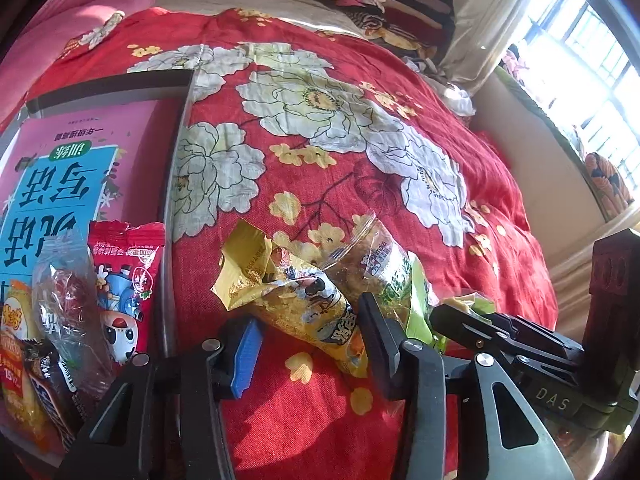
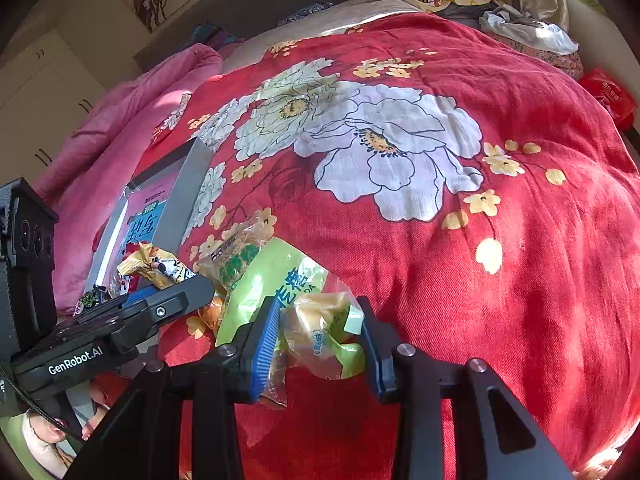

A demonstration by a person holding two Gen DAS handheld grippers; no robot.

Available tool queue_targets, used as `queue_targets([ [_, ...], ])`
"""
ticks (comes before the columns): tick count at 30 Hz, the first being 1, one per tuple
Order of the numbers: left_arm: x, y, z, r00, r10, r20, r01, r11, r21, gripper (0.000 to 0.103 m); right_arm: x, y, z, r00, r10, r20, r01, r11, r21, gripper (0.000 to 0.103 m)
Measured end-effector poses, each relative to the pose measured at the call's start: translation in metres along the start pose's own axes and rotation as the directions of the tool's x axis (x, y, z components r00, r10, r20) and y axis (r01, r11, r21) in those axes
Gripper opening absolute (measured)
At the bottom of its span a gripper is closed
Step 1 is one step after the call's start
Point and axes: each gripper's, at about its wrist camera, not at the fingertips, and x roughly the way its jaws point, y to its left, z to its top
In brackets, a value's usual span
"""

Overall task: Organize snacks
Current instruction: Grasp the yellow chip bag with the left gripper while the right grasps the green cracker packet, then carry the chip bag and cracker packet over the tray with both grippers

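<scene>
- On the red floral bedspread [image 2: 500, 280], a loose heap of snacks lies just beside the tray [image 1: 176, 184]: a yellow snack packet [image 1: 296, 296], a clear-wrapped cake [image 1: 372, 256] and a green-and-yellow packet [image 2: 320, 328].
- Your left tool [image 1: 308, 348] straddles the yellow snack packet, jaws part-open; the right pad touches it, the blue pad stands apart, so no grip yet.
- Your right tool [image 2: 320, 340] brackets the green-and-yellow packet, blue pad pressed on its wrapper; whether the far pad bears on it is unclear.
- The step looks like picking up: close fully, lift, carry left over the tray's raised edge.
- Sorted snacks [image 1: 120, 280] and a pink book [image 1: 80, 160] crowd the tray's near end; open bedspread lies beyond and to the right.
</scene>
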Motion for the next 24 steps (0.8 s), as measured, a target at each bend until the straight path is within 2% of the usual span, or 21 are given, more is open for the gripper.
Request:
queue_targets([
  [3, -0.003, 0.004, 0.001, 1.000, 0.001, 0.011, -0.001, 1.000, 0.000, 0.033, 0.000, -0.002, 0.000, 1.000, 0.007, 0.000, -0.007, 1.000, 0.009, 0.039],
  [4, -0.004, 0.004, 0.001, 1.000, -0.016, 0.011, 0.016, 1.000, 0.001, 0.020, 0.000, -0.002, 0.001, 1.000, 0.009, 0.001, -0.009, 1.000, 0.011, 0.038],
  [14, -0.030, -0.010, -0.003, 0.996, -0.070, 0.055, 0.065, 0.994, 0.092, 0.014, -0.010, -0.013, 0.003, 0.993, 0.107, 0.043, -0.110, 0.990, 0.091, 0.038],
  [24, -0.061, -0.004, 0.001, 0.991, -0.094, 0.094, 0.086, 0.992, 0.087, 0.013, -0.031, -0.008, 0.007, 0.976, 0.170, 0.138, -0.181, 0.981, 0.076, 0.038],
])
